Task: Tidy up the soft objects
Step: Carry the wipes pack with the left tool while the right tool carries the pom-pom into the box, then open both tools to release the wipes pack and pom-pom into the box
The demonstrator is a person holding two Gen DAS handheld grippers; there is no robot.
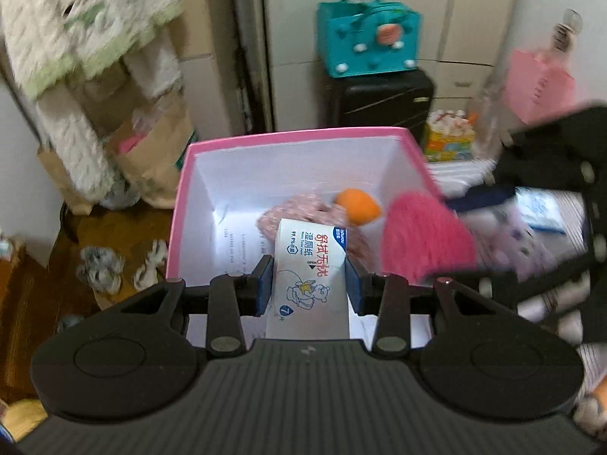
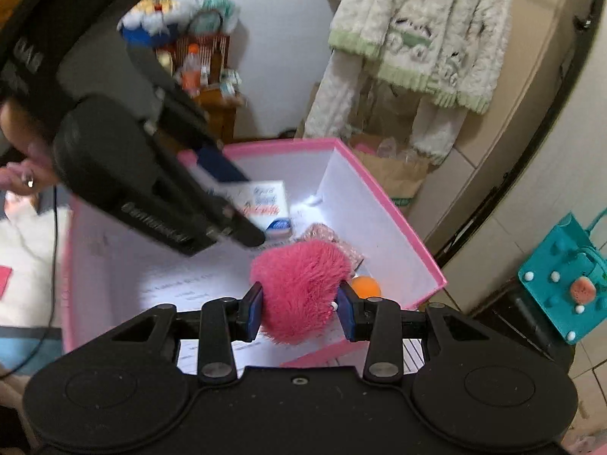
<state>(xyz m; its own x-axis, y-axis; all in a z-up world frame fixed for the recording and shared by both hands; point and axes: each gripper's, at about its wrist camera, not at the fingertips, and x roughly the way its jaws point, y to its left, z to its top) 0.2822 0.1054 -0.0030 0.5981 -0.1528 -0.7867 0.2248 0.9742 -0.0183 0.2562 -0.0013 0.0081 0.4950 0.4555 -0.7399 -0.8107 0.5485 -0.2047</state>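
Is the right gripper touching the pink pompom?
Touching. The right wrist view shows the right gripper with both blue pads pressed into the sides of the pink pompom, no gap either side.

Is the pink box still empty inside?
No, the pink box already holds an orange ball and a pinkish patterned pouch on its white floor.

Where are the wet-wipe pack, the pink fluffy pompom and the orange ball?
wet-wipe pack (image 1: pixel 309 265), left wrist view, printed face.
pink fluffy pompom (image 2: pixel 297 288), right wrist view, middle of the fur.
orange ball (image 1: pixel 358 205), left wrist view, its top side.
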